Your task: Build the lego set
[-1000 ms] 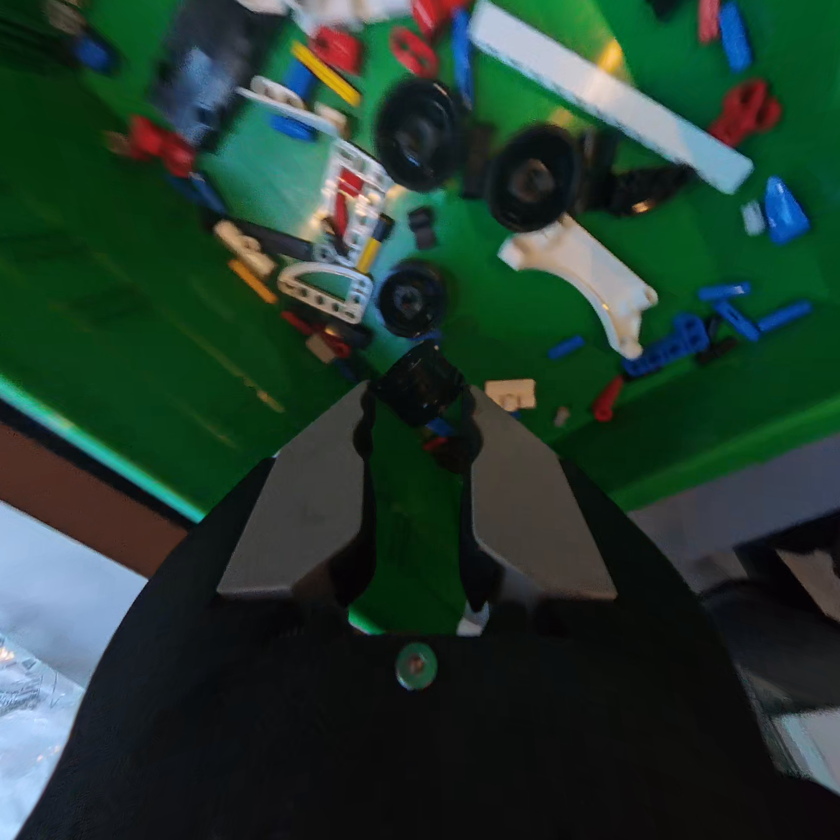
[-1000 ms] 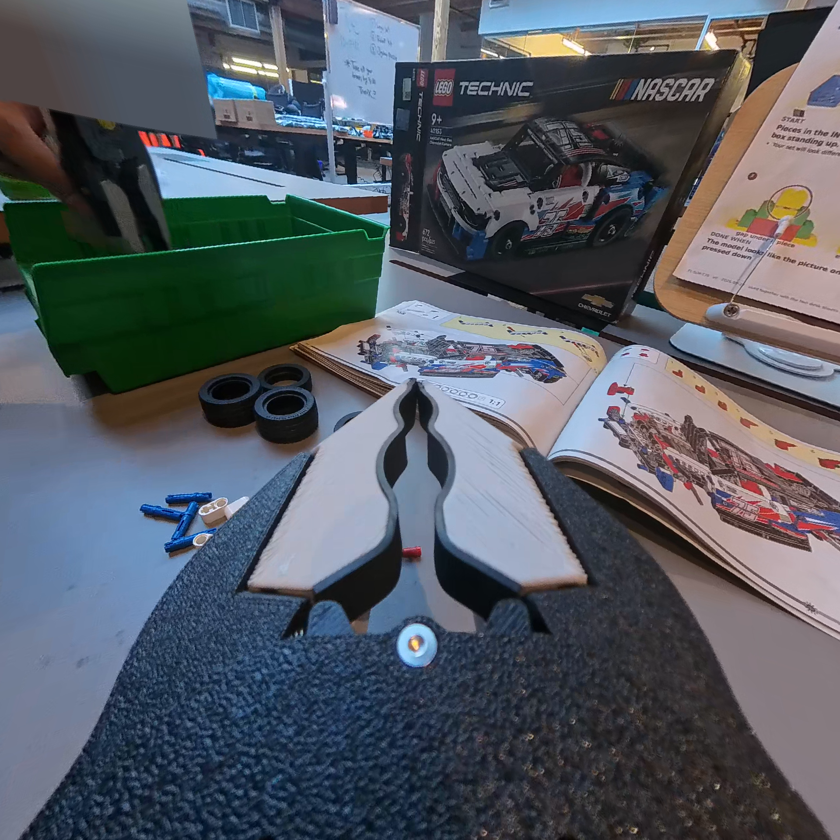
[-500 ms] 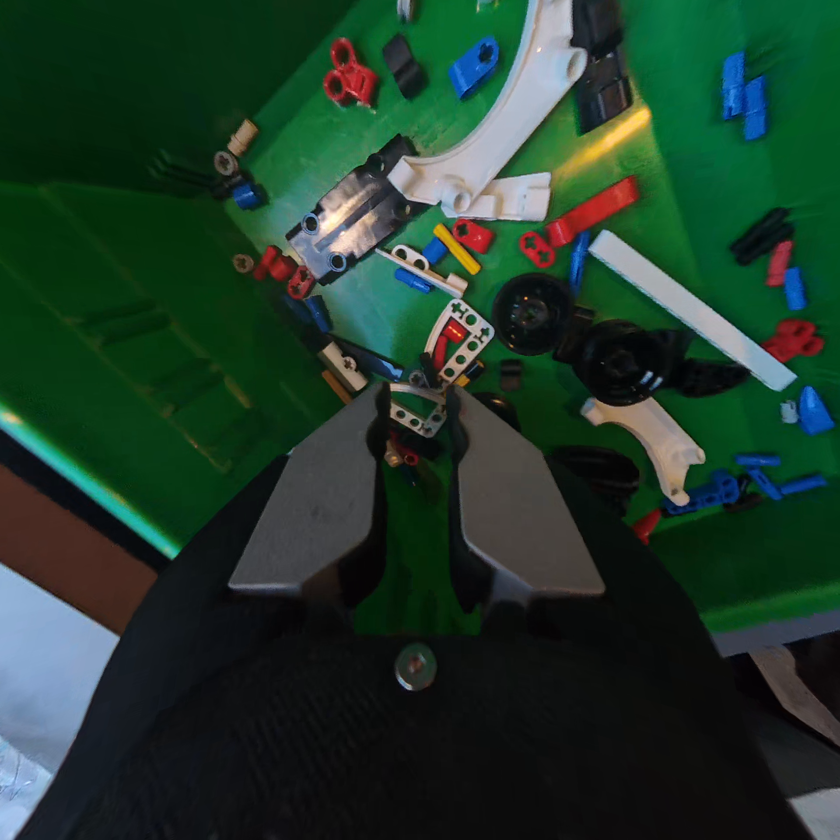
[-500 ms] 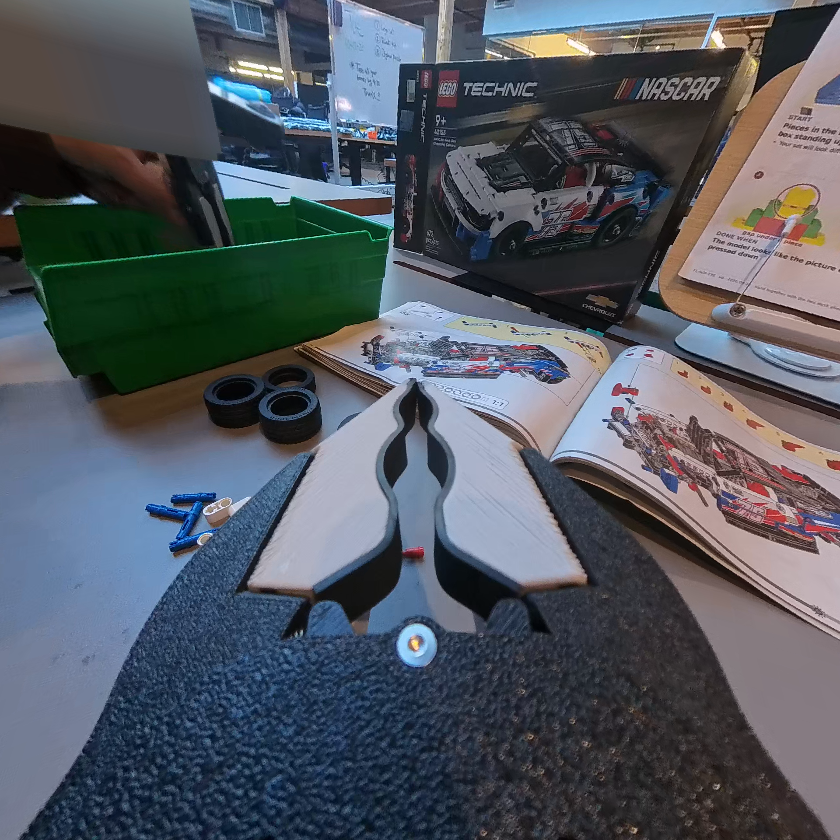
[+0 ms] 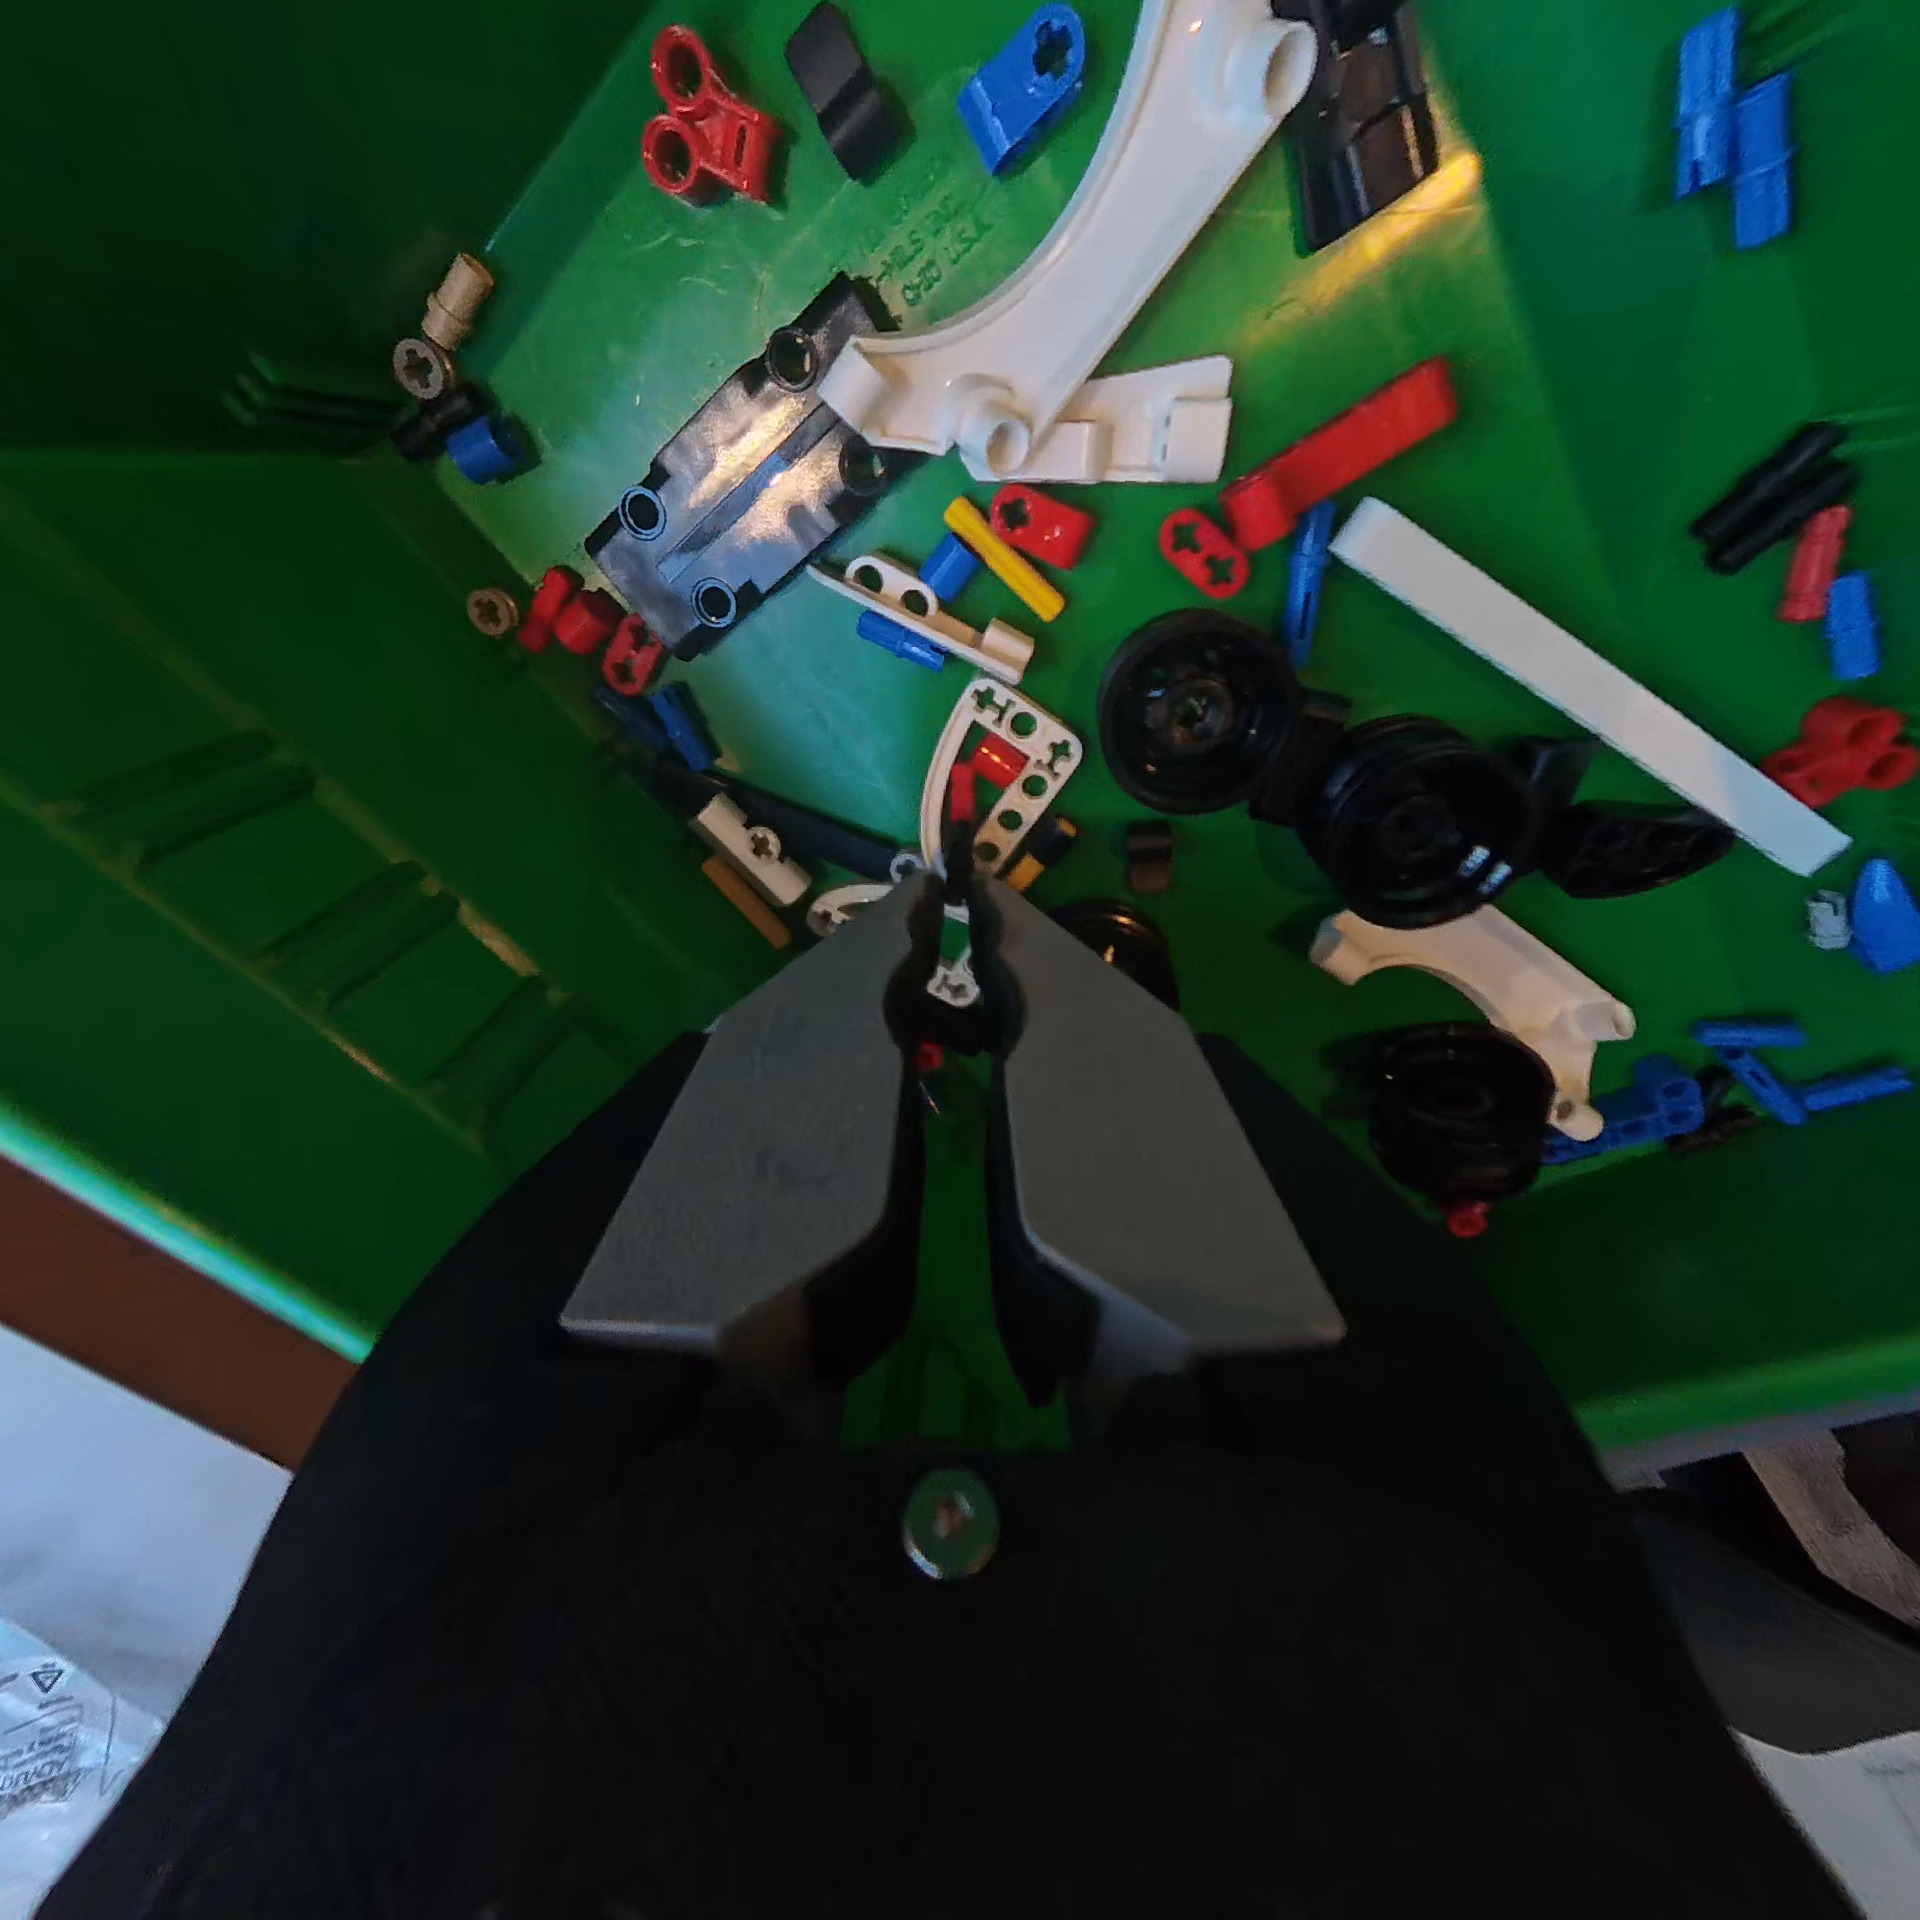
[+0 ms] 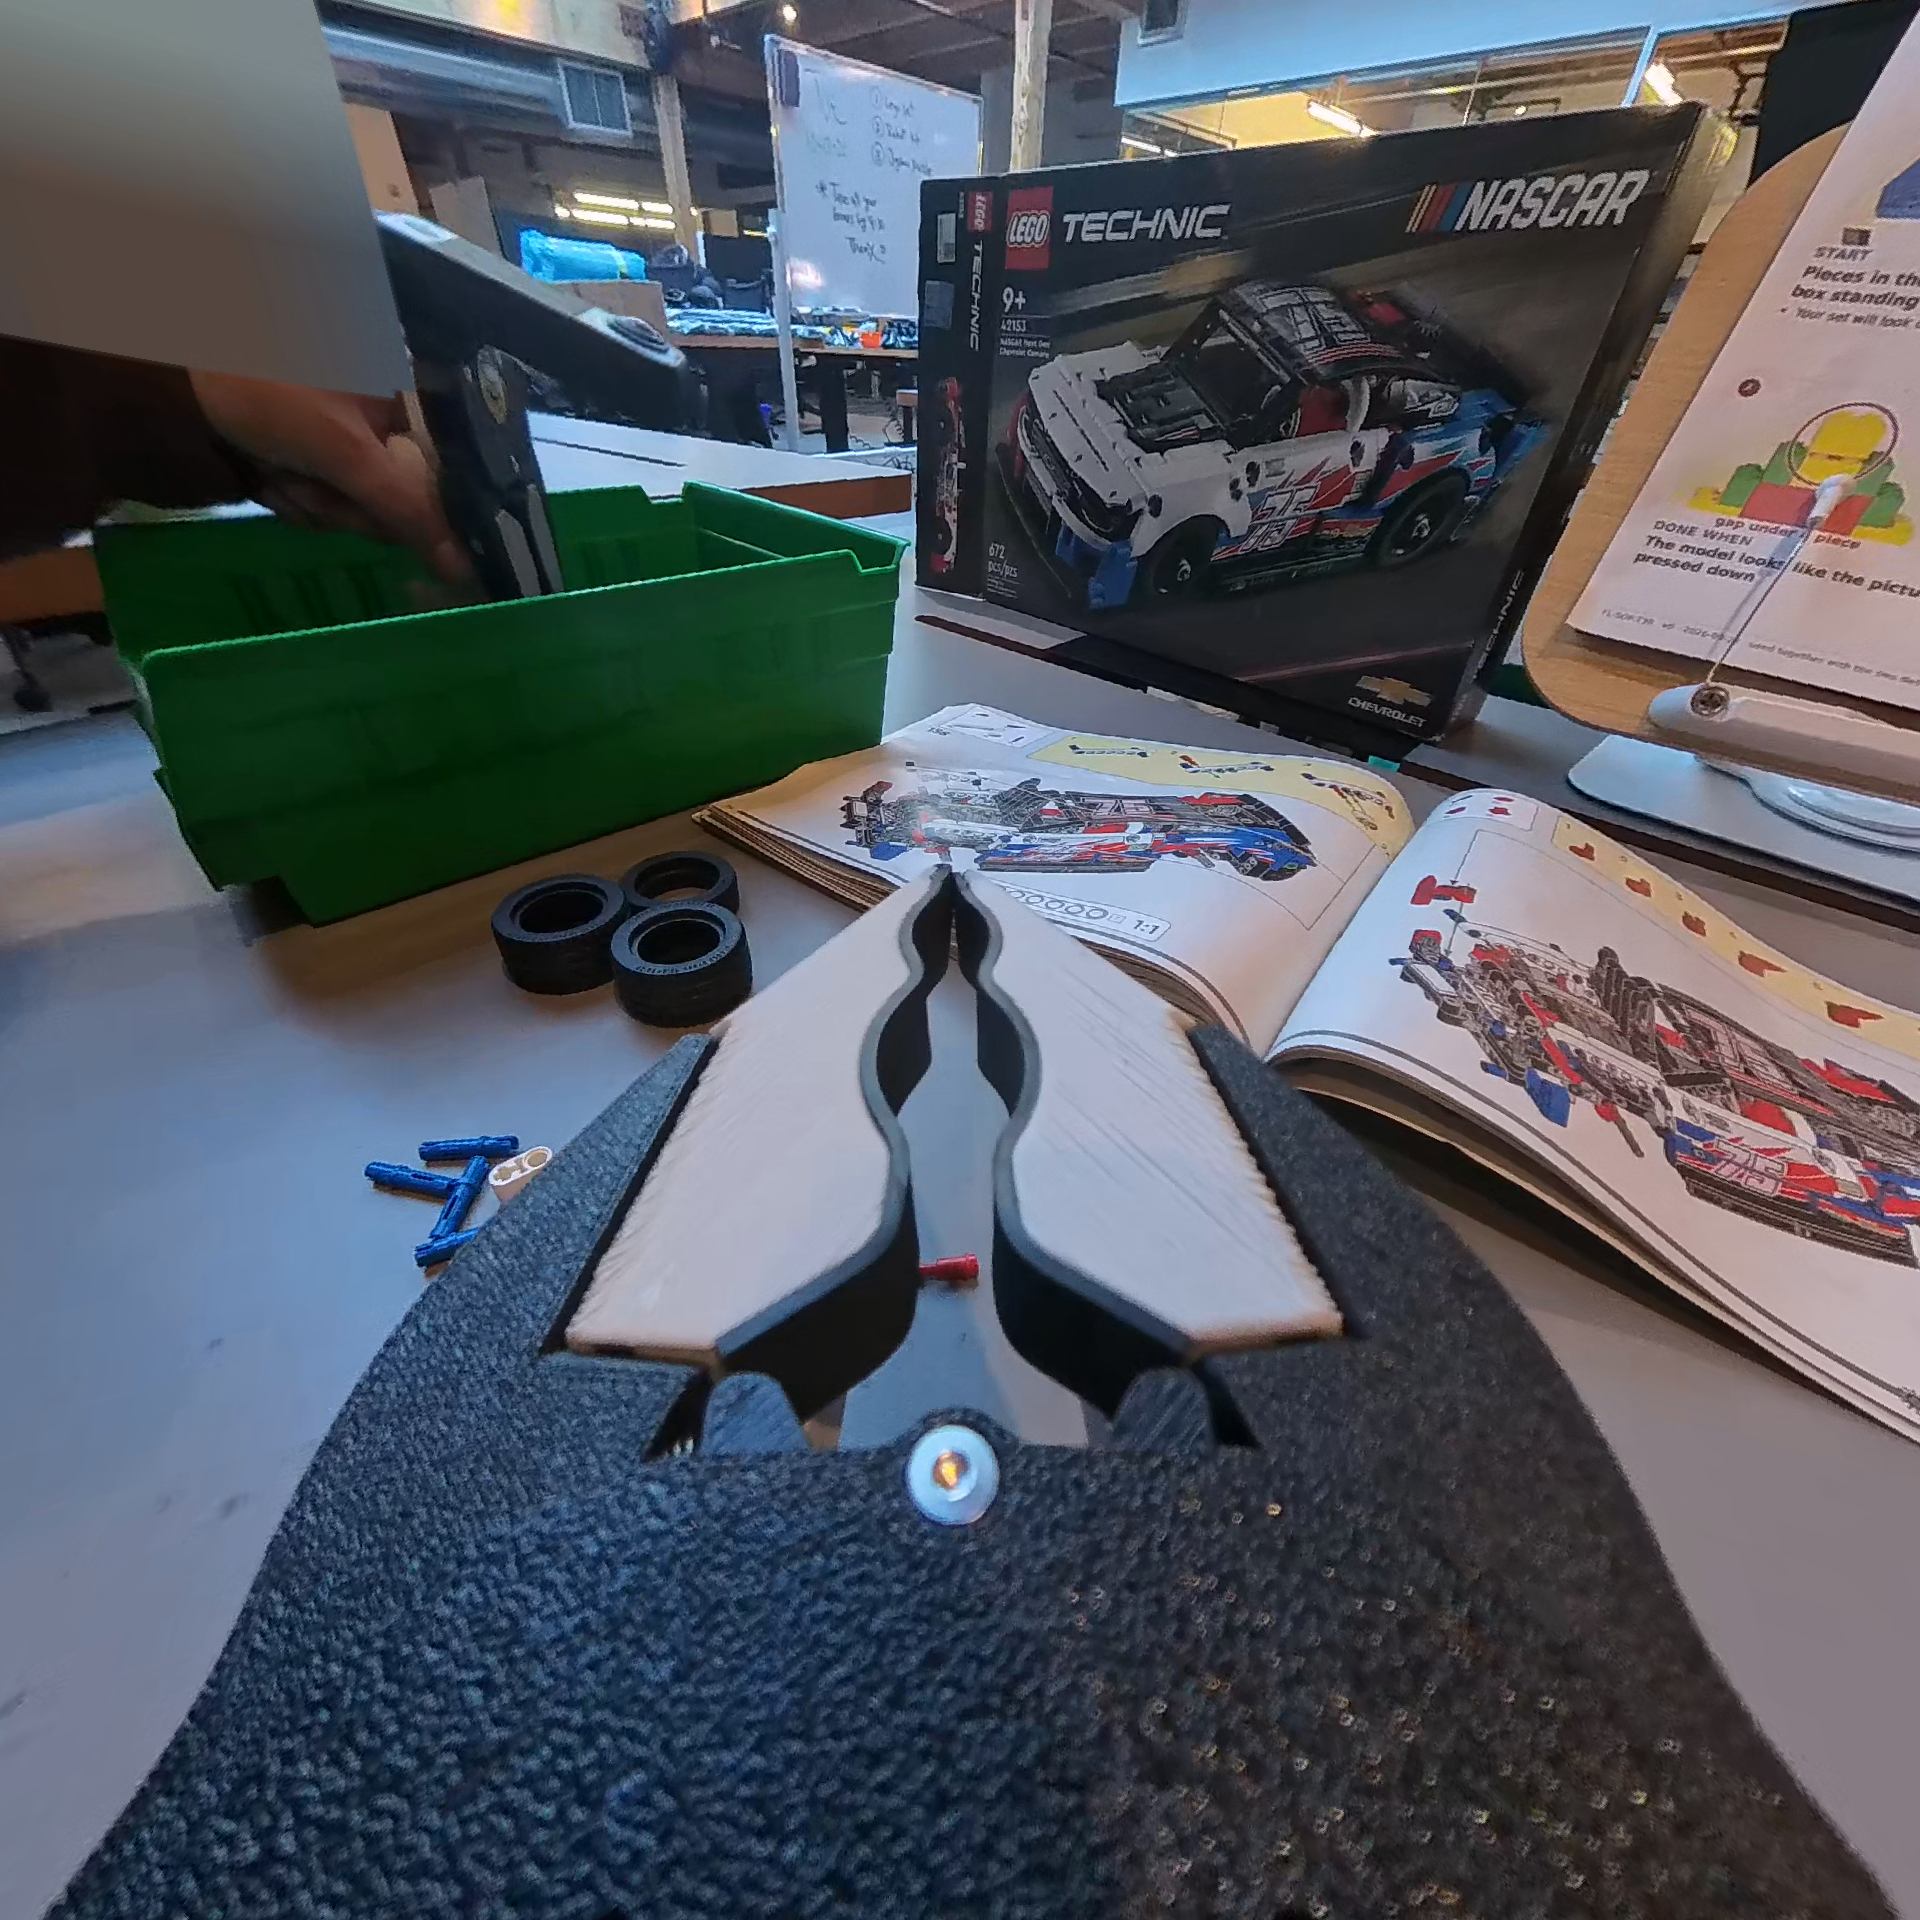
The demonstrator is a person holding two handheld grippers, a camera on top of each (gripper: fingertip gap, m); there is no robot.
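Observation:
My left gripper (image 5: 948,891) is down inside the green bin (image 5: 260,883) of loose Lego parts. Its fingertips are closed on a thin black piece (image 5: 951,857) that sticks out ahead of them, its far end red, over a white curved frame (image 5: 1023,790). A second white frame (image 5: 844,910) lies under the fingers. In the right wrist view this gripper (image 6: 499,509) stands in the bin (image 6: 520,717), held by a hand. My right gripper (image 6: 951,883) is shut with nothing between its tips, above the grey table in front of the open instruction booklet (image 6: 1122,831).
Black wheels (image 5: 1195,717), white arches (image 5: 1122,239), a white beam (image 5: 1579,675) and blue and red pins lie in the bin. On the table are three black tyres (image 6: 623,935), blue pins (image 6: 447,1184), a red pin (image 6: 948,1268), the set's box (image 6: 1278,416) and a sheet stand (image 6: 1766,468). The gap from one gripper's tips to the other's is roughly 40 cm.
My left gripper went deeper into the bin toward its left wall and its fingers closed from wide apart to nearly together. The right gripper stayed shut and still.

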